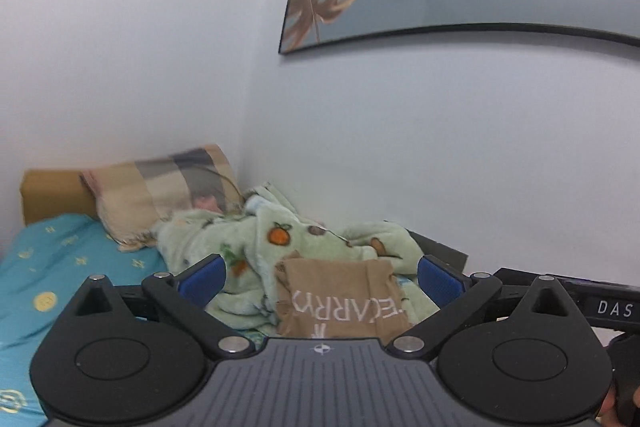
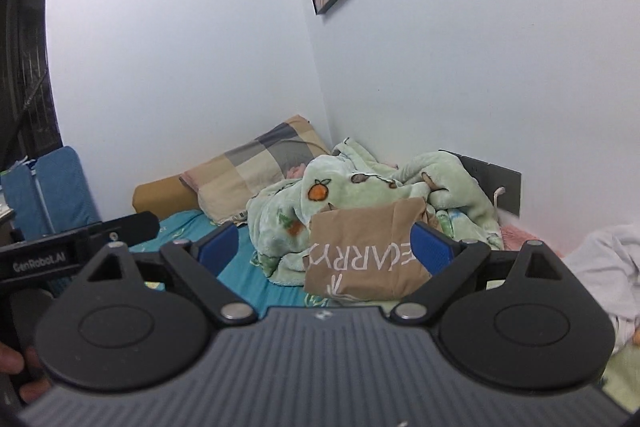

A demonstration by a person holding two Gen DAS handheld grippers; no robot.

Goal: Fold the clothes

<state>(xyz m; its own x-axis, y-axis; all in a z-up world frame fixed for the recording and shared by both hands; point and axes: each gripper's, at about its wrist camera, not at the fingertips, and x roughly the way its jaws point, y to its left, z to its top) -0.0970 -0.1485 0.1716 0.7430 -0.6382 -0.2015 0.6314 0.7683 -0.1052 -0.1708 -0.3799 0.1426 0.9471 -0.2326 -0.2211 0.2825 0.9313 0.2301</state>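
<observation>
Left wrist view: brown printed garment (image 1: 340, 301) lies folded at lower centre; left gripper (image 1: 320, 277) and right gripper (image 2: 326, 247) gape wide, empty; white clothing (image 2: 604, 259) waits.

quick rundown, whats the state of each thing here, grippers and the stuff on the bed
left gripper: open, holding nothing
right gripper: open, holding nothing
brown garment: folded into a block, white lettering facing up, resting against the blanket
green blanket: crumpled in a heap, unfolded
pillow: propped against the headboard
white garment: bunched up at the right edge
teal sheet: spread flat on the bed
</observation>
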